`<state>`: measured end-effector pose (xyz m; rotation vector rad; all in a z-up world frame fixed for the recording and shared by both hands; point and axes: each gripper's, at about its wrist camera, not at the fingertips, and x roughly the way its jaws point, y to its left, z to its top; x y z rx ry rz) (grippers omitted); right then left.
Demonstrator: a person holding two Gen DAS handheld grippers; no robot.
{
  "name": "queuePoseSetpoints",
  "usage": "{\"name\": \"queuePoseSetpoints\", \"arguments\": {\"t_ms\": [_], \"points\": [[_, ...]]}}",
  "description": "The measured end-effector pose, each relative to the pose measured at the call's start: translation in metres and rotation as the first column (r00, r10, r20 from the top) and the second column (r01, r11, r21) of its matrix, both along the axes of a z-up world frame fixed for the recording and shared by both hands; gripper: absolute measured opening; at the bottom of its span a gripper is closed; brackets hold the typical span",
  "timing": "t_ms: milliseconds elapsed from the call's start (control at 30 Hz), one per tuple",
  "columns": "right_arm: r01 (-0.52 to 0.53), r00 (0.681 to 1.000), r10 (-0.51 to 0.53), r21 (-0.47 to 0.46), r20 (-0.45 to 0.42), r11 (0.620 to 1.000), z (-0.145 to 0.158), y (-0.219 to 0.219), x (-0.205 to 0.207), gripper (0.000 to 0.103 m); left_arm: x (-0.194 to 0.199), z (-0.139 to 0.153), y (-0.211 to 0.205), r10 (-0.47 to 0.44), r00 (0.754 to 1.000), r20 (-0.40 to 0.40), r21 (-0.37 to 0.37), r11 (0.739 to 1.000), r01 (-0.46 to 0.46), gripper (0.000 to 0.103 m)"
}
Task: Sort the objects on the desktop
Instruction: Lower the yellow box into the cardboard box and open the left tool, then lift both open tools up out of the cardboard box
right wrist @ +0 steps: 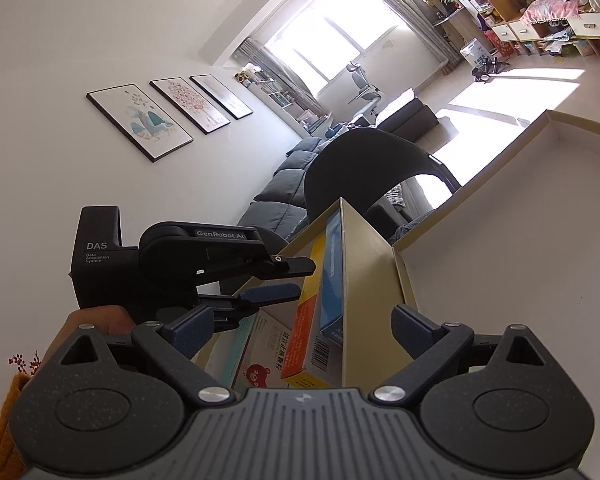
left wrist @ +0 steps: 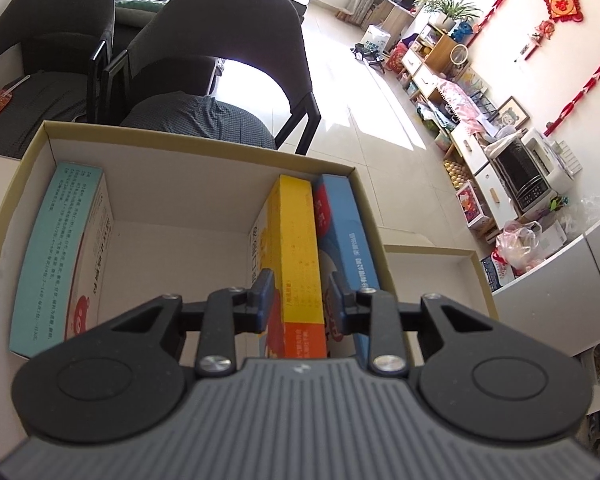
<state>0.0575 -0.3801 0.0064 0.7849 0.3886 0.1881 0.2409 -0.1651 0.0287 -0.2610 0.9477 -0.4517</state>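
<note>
Yellow box (left wrist: 298, 248) upright between barely released left tool (left wrist: 300, 292) pads, right tool (right wrist: 300, 336) wide.

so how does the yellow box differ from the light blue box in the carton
The yellow box stands on edge at the carton's right side, against a dark blue box; the light blue box stands alone by the left wall. The left hand-held gripper straddles the yellow box; nothing touches the light blue box. Both are printed cardboard packets.

White tabletop (right wrist: 520, 280) carried open cardboard box (left wrist: 204, 138), tan outside, white inside. Second shallow tan-rimmed tray (left wrist: 432, 268) sat touching box's right wall. Box held teal carton (left wrist: 56, 248), yellow carton (left wrist: 300, 248), blue carton (left wrist: 350, 236), all on edge.
</note>
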Motion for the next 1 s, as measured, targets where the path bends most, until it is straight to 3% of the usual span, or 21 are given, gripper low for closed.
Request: {"name": "queuePoseSetpoints", "arguments": {"t_ms": [200,400,533,667,800,1000], "points": [[0.013,1.000,-0.013,-0.046,0.006,0.999,0.005,0.004,0.001,0.096,-0.019,0.004,0.028,-0.040,0.998,0.042,-0.028,0.999,0.041,0.043],[0.040,0.999,-0.037,-0.119,0.025,0.992,0.011,0.016,-0.003,0.096,-0.057,0.027,0.073,-0.047,0.986,0.161,-0.045,0.997,0.055,0.059],[0.062,0.997,-0.053,-0.197,0.048,0.978,0.021,0.029,-0.011,0.097,-0.092,0.041,0.111,-0.033,0.960,0.277,-0.040,0.998,0.046,0.085],[0.084,0.993,-0.060,-0.258,0.097,0.963,0.029,0.042,-0.022,0.102,-0.122,0.040,0.141,-0.018,0.931,0.366,0.009,1.000,0.015,0.103],[0.110,0.991,-0.084,-0.287,0.101,0.952,0.033,0.054,-0.032,0.102,-0.134,0.038,0.159,0.009,0.920,0.392,0.068,0.997,-0.039,0.103],[0.120,0.991,-0.091,-0.356,0.097,0.927,0.037,0.080,-0.047,0.103,-0.147,0.039,0.173,0.036,0.920,0.389,0.070,0.995,-0.068,0.103]]}}
